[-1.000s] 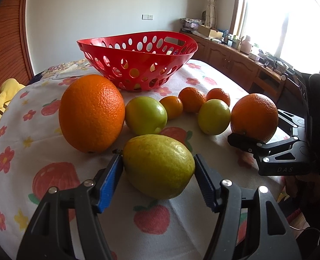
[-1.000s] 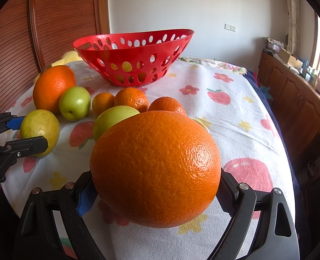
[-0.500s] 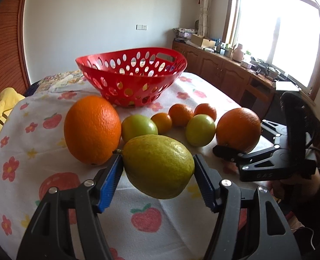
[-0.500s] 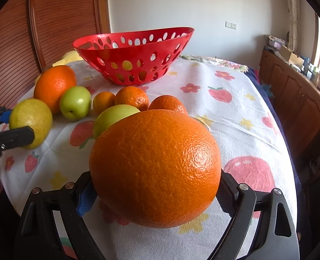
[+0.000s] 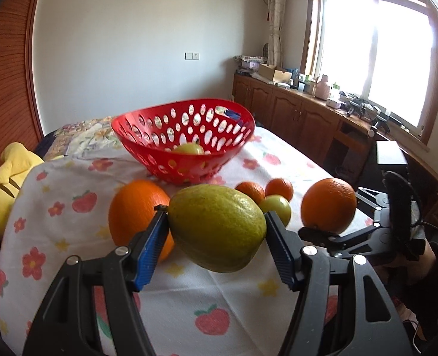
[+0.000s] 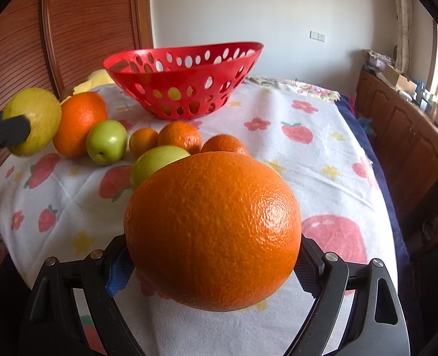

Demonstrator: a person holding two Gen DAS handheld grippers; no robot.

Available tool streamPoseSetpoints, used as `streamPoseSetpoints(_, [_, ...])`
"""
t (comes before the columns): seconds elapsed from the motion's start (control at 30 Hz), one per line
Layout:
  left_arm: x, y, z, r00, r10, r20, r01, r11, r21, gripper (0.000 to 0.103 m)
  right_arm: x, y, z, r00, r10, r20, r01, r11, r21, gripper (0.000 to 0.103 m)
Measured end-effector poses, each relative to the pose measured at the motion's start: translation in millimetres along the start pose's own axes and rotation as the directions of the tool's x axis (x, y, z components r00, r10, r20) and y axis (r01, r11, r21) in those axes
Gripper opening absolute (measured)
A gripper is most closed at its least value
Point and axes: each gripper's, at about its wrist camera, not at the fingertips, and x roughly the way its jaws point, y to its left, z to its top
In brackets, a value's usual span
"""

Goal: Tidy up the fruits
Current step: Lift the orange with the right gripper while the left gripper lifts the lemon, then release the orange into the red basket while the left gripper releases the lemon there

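Pear (image 5: 216,227) lifted off cloth, long axis crosswise, clamped in left hand-held gripper (image 5: 216,255); right closing on orange (image 6: 213,231).

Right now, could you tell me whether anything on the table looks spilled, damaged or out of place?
Nothing stands out. The red perforated plastic basket sits upright with one green fruit inside, the floral white tablecloth looks clean, and the loose fruit is intact. The left gripper holds a yellow-green pear; the right gripper is closing around a large orange.
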Motion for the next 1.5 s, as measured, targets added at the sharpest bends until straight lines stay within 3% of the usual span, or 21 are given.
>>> streamPoseSetpoints(0.33, [5, 14, 23, 0.999, 0.018, 0.029, -0.017, 1.000, -0.004, 0.065, -22, -2, 36, 0.998, 0.010, 0.068, -0.008, 1.000, -0.027, 0.090])
streamPoseSetpoints(0.7, [12, 23, 40, 0.998, 0.041, 0.041, -0.042, 0.999, 0.009, 0.065, -17, 3, 80, 0.994, 0.042, 0.103, -0.035, 0.997, -0.063, 0.090])
streamPoseSetpoints(1.03, [13, 29, 55, 0.997, 0.055, 0.055, -0.056, 0.998, 0.030, 0.065, 5, 6, 127, 0.991, 0.068, 0.111, -0.060, 0.995, -0.075, 0.090])
streamPoseSetpoints(1.5, [13, 44, 58, 0.996, 0.080, 0.049, -0.081, 0.997, 0.016, 0.065, 56, 15, 171, 0.999, 0.029, 0.041, -0.024, 0.993, -0.118, 0.090])
